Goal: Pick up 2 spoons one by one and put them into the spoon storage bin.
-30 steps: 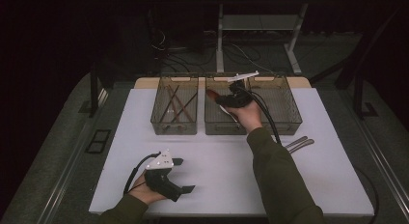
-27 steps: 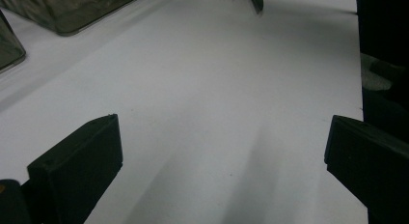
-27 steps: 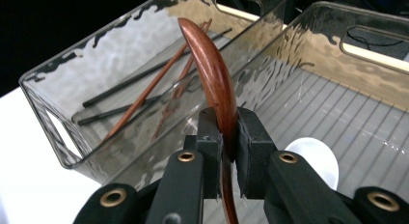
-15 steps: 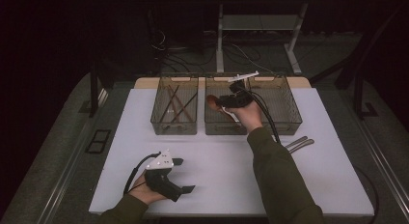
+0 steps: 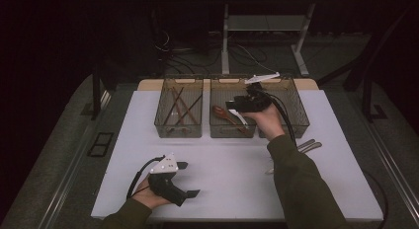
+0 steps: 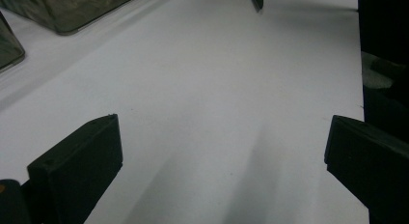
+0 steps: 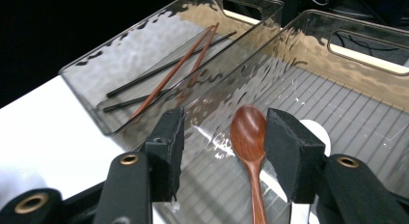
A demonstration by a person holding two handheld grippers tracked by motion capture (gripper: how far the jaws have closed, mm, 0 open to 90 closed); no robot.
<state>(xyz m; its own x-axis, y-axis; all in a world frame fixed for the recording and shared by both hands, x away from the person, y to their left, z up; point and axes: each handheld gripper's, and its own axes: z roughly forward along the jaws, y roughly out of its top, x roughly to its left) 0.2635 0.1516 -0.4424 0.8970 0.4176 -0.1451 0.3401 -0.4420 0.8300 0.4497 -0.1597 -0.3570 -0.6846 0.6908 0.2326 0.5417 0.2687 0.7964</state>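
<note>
A wooden spoon [image 7: 248, 132] lies in the middle clear bin [image 7: 357, 57], between the open jaws of my right gripper [image 7: 222, 127] and untouched by either. In the high view the right gripper [image 5: 232, 104] hovers over that middle bin [image 5: 217, 131] with its jaws pointing left, and the wooden spoon [image 5: 222, 112] rests just beyond them. A white spoon [image 7: 319, 131] lies beside it, partly hidden by a jaw. My left gripper [image 5: 190, 179] sits low at the table's front left, open and holding nothing [image 6: 224, 125].
The left bin [image 5: 163, 125] holds several chopsticks [image 5: 180, 105], brown and black. A third bin [image 5: 299, 118] stands to the right of the middle one. Metal cutlery [image 5: 309, 146] lies on the white table [image 5: 232, 165] right of my right forearm.
The wooden spoon has come out from the right gripper and sunk into the middle bin. The right gripper has drawn back slightly to the right. The left gripper has stayed put.
</note>
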